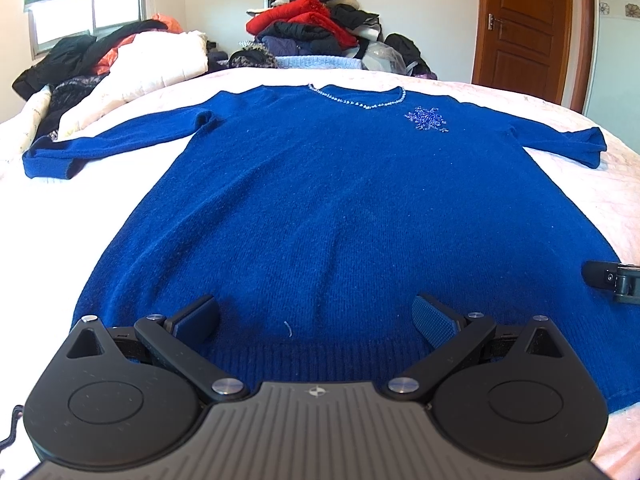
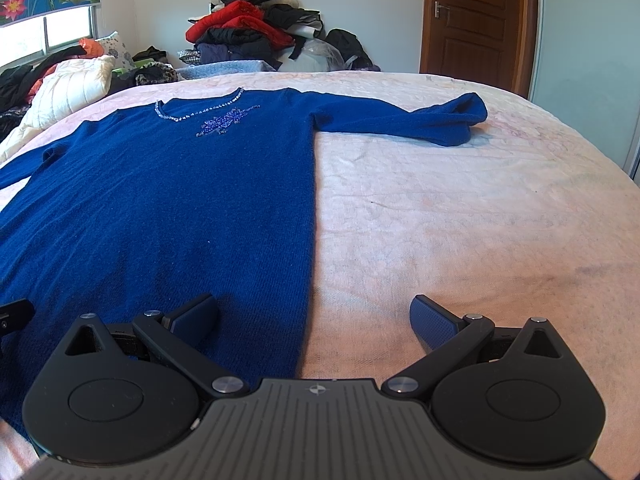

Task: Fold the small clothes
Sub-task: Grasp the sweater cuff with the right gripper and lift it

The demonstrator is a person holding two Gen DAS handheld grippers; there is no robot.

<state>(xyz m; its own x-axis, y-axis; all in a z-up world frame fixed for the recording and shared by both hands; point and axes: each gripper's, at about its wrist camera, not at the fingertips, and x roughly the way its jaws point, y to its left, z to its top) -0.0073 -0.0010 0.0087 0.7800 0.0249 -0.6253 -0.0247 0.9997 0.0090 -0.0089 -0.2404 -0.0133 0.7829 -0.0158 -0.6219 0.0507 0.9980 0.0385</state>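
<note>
A royal blue knit sweater [image 1: 320,200] lies flat, front up, on the pale pink bedspread [image 1: 580,200], hem nearest me, both sleeves spread out. It has a beaded neckline and a beaded flower on the chest. My left gripper [image 1: 316,320] is open and empty, just above the middle of the hem. My right gripper [image 2: 314,320] is open and empty over the sweater's [image 2: 160,200] right side edge, left finger over the knit, right finger over the bedspread [image 2: 480,220]. The right gripper's tip shows at the right edge of the left wrist view [image 1: 612,280].
A tall pile of mixed clothes [image 1: 316,28] sits at the far end of the bed. More clothes and a white quilted cover [image 1: 132,64] lie at the far left under a window. A brown wooden door [image 2: 476,20] stands at the back right.
</note>
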